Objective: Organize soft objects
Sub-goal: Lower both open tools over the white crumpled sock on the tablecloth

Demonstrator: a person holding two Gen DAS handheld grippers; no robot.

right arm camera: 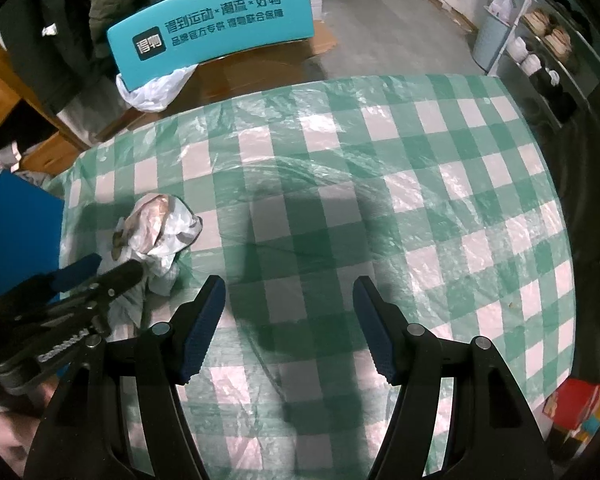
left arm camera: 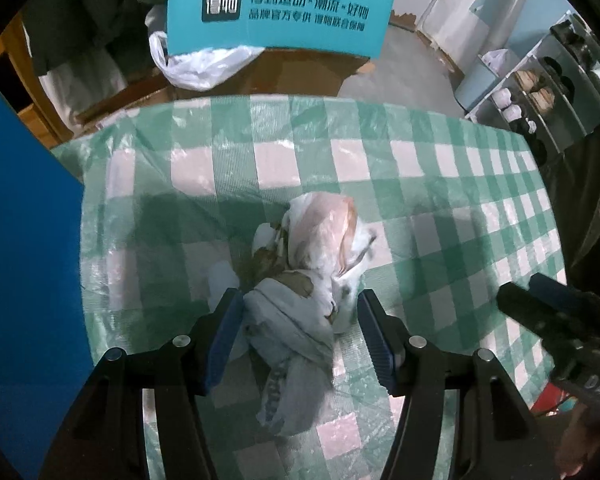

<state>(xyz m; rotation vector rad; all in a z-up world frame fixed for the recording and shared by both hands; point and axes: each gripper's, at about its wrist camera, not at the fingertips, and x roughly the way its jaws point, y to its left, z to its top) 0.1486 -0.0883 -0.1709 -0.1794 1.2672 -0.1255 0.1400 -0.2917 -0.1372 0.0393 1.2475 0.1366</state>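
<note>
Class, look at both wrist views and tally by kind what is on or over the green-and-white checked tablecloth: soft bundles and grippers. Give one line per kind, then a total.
Soft bundles: 1, the crumpled white-and-brown cloth bundle wrapped in thin plastic.
Grippers: 2, the left gripper straddling the bundle and the right gripper over bare tablecloth.
Total: 3

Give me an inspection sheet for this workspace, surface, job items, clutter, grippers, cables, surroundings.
Surface: table under a green-and-white checked plastic cover, wrinkled and glossy.
Job's things: one crumpled bundle of cloth and thin plastic, lying on the cover.
Clutter: blue board at the table's left edge; nothing else seen on the cover.
Grippers: left gripper open, fingers either side of the bundle; whether they touch it is unclear. Right gripper open over bare cover.
Cables: nothing seen.
Surroundings: teal box with printed lettering, white plastic bag, shoe rack, hanging dark clothes.
</note>
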